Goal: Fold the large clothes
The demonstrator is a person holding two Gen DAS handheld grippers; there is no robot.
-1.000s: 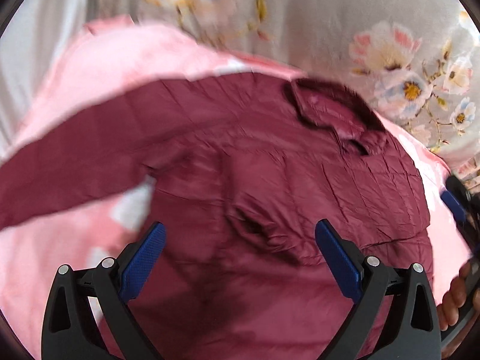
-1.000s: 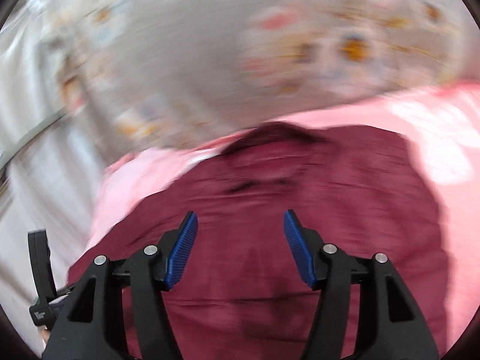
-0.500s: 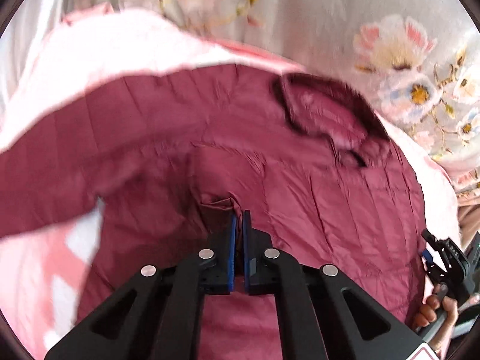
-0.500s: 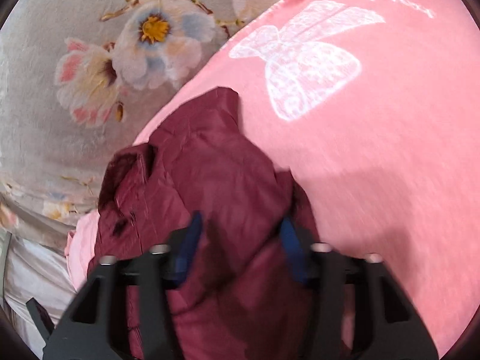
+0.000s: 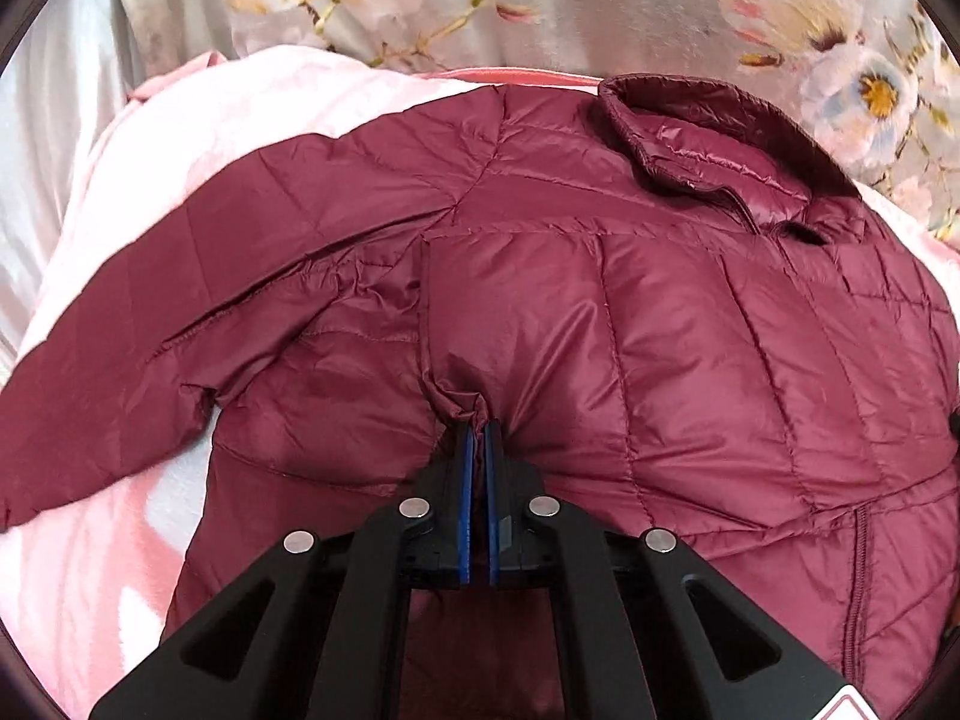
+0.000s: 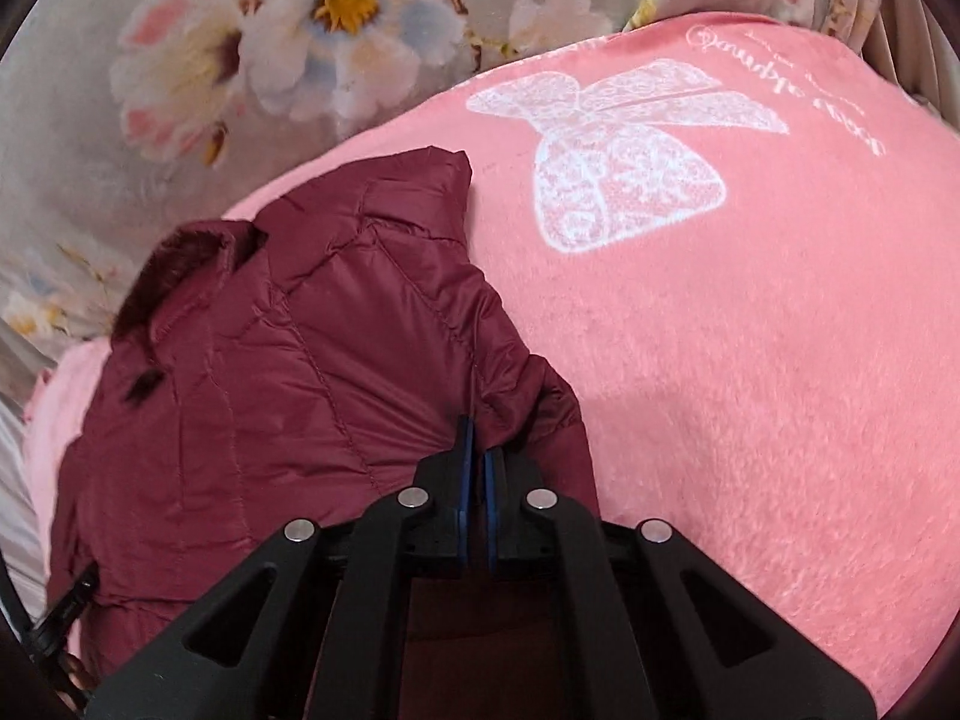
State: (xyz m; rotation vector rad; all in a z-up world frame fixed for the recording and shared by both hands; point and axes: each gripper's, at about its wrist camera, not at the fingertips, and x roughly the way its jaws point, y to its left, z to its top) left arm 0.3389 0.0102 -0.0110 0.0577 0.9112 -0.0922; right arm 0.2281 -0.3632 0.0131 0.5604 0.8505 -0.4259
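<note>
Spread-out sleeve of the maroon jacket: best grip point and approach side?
Take the sleeve at its cuff end, coming from the open pink blanket side. It lies flat and extended, edge exposed there. Both grippers are currently shut on jacket fabric.

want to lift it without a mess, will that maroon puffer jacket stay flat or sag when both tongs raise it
The jacket will probably sag: its quilted shell already puckers where the left tongs pinch it. It looks puffy, so likely light for its bulk. The shiny fabric may slip, and the spread sleeve would likely dangle. The right tongs hold only a fold at the edge.
</note>
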